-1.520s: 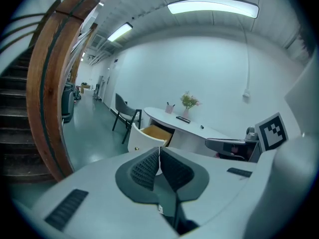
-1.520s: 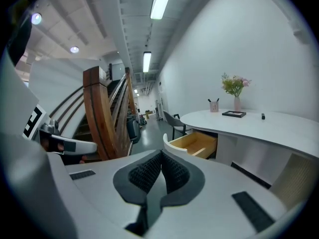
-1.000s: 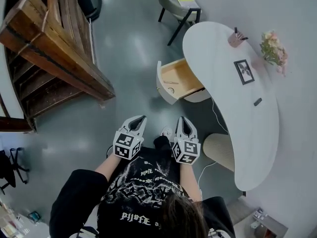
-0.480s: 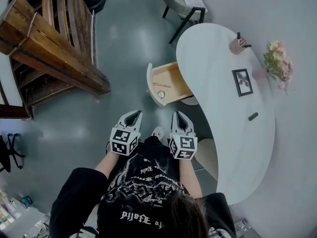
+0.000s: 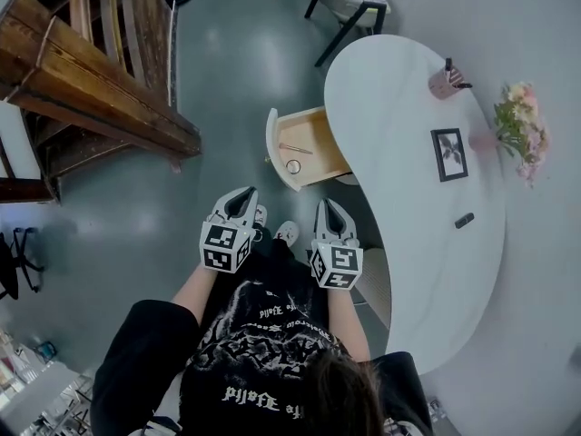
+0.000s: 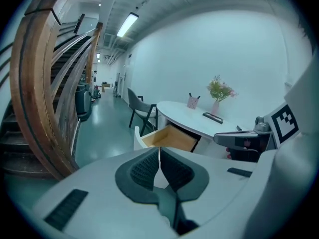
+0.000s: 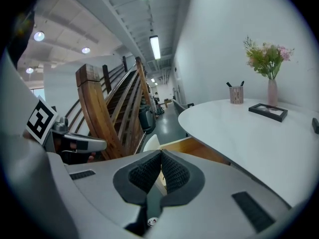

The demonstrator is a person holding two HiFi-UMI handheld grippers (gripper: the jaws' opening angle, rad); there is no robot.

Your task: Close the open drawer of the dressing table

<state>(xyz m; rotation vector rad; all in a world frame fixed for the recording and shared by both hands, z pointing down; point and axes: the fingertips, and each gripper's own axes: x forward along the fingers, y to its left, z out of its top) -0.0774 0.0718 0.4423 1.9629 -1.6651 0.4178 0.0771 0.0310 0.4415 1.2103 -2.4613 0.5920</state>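
Now, left gripper [image 5: 243,195]: we hold it out in front of our body, tipped a little down. Its jaws are closed tight and hold nothing.
Right gripper [image 5: 325,205]: it is just beside the left one and points the same way. Its jaws are pressed together too, with nothing in them.
Left arm [image 5: 192,296]: it reaches forward from our side.
Right arm [image 5: 345,318]: it reaches forward too, close to the edge of the desk [image 5: 408,207].
Drawer [image 5: 313,143]: it is pulled out from under the white desk and we can see its wood inside. It sits ahead of both grippers, and neither one touches it.
Inside the drawer: a small round thing [image 5: 293,166] and a thin stick [image 5: 295,149].
On the desk: a picture frame [image 5: 450,154], a cup [image 5: 444,82] and flowers [image 5: 522,130].
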